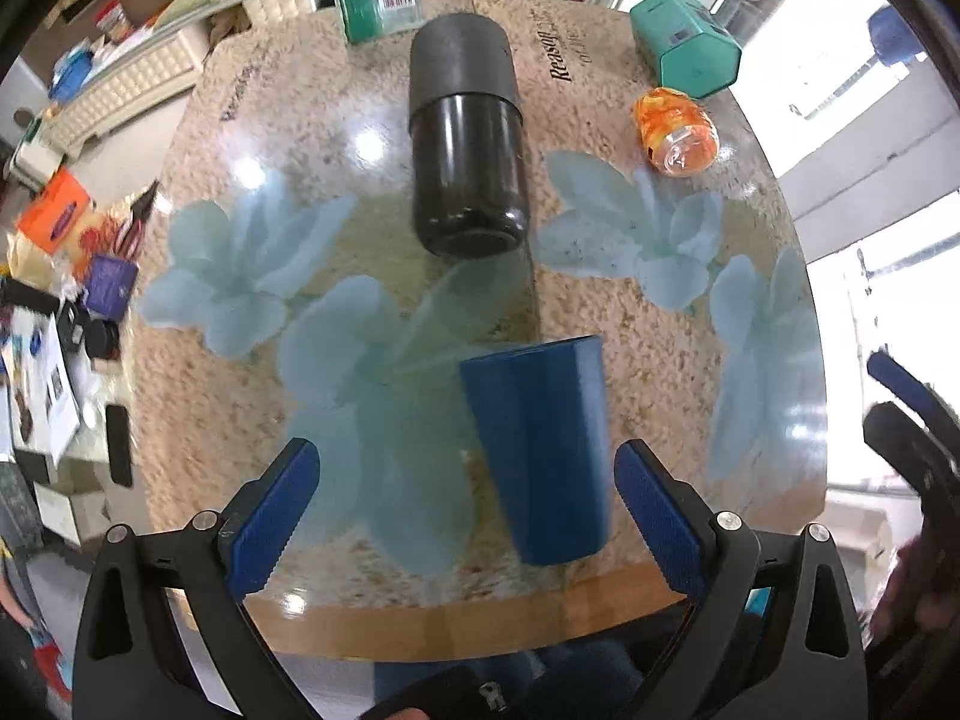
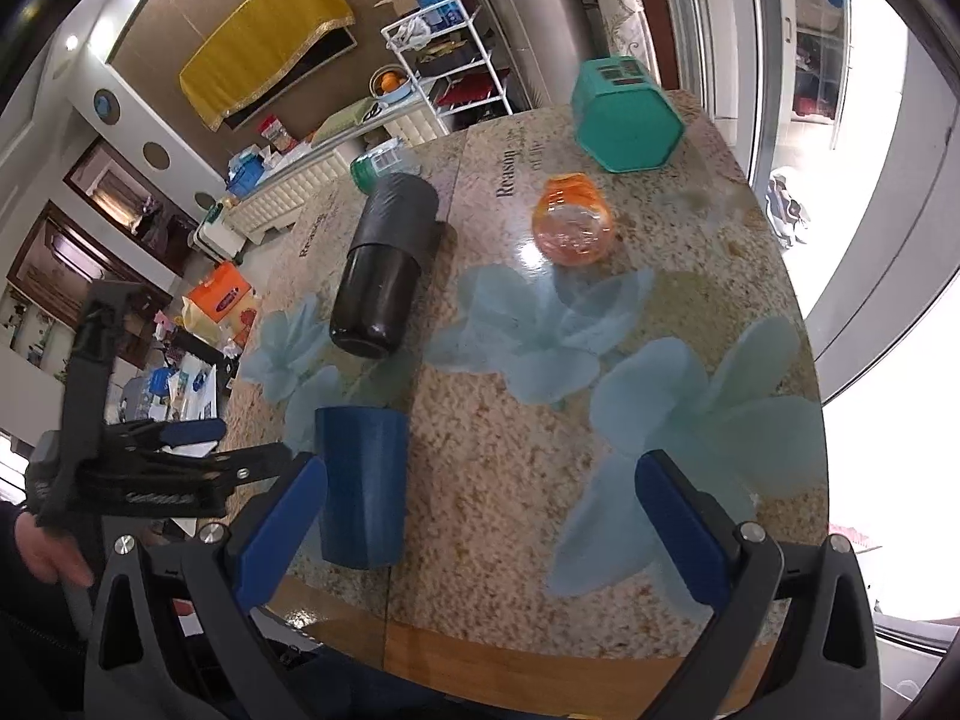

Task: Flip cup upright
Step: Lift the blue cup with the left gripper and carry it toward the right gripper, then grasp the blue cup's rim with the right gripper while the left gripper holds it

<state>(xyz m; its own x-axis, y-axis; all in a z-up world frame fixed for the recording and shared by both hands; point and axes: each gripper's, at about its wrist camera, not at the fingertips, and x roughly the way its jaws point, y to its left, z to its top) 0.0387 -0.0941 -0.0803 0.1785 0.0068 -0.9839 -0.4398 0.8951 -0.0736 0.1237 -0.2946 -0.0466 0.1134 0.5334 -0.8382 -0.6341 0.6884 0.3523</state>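
A dark blue cup (image 1: 540, 444) stands upside down near the table's front edge; its closed base faces up. It also shows in the right wrist view (image 2: 362, 480). My left gripper (image 1: 468, 516) is open, above the front edge, with the cup between its fingers but nearer the right pad, untouched. My right gripper (image 2: 480, 522) is open and empty, just right of the cup; its left pad (image 2: 282, 528) is close beside the cup. The left gripper (image 2: 192, 450) shows at the left of the right wrist view.
A black flask (image 1: 465, 132) lies on its side mid-table behind the cup. An orange plastic jar (image 1: 678, 132), a teal hexagonal box (image 1: 684, 42) and a green-capped container (image 1: 378, 6) lie at the back. The floral table (image 1: 660, 360) ends close below the grippers.
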